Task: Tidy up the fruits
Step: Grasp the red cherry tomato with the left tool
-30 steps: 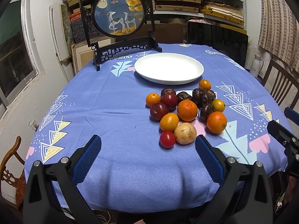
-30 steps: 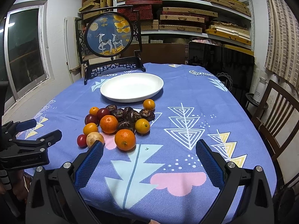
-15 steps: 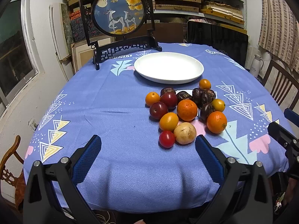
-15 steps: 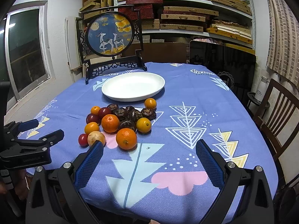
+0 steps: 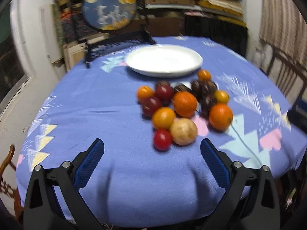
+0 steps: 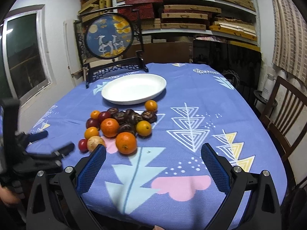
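Where they cluster beside the white plate (image 6: 134,89), fruits (image 6: 119,126) look glossy

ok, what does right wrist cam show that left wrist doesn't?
Right wrist only: the left gripper from the side, open, beside the fruit; a white bottle past the table's right edge.
Left wrist only: a curved wooden chair back at lower left.
Both: white plate, empty, the fruit pile in front of it, and the round deer screen.
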Demonstrator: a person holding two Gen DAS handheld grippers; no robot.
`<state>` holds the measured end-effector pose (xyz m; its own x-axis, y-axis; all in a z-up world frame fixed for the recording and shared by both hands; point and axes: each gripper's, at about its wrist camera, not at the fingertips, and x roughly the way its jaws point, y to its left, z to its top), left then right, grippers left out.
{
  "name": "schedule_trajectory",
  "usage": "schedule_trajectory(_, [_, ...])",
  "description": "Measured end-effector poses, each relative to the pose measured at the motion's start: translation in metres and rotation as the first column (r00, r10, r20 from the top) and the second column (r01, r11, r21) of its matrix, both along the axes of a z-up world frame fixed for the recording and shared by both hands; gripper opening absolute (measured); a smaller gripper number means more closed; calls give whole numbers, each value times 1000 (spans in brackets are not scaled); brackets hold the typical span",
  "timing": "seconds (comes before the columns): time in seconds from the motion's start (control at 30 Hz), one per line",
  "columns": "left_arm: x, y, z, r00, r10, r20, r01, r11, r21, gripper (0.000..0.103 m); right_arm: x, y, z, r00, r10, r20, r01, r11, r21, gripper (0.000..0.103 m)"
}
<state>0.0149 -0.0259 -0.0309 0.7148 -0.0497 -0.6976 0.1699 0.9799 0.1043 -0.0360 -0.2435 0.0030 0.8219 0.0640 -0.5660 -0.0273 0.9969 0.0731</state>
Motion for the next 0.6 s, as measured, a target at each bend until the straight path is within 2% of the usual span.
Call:
schedule_trajectory(0.3, [15,-21,-20,999,-41,-11,41,999,3,99,2,-22,-10,999,-52,-13,53,998,24,99])
schedule_trajectory(0.5, [11,-2,-29,999,-48,-16,49,997,57,99,4,-31,-16,999,-52,-17,53,998,42,99])
schedule_trajectory(0.6, [16,10,-34,999,-31,-30,33,998,60,98,7,-34,-18,998,-55,-27,57,997,55,99])
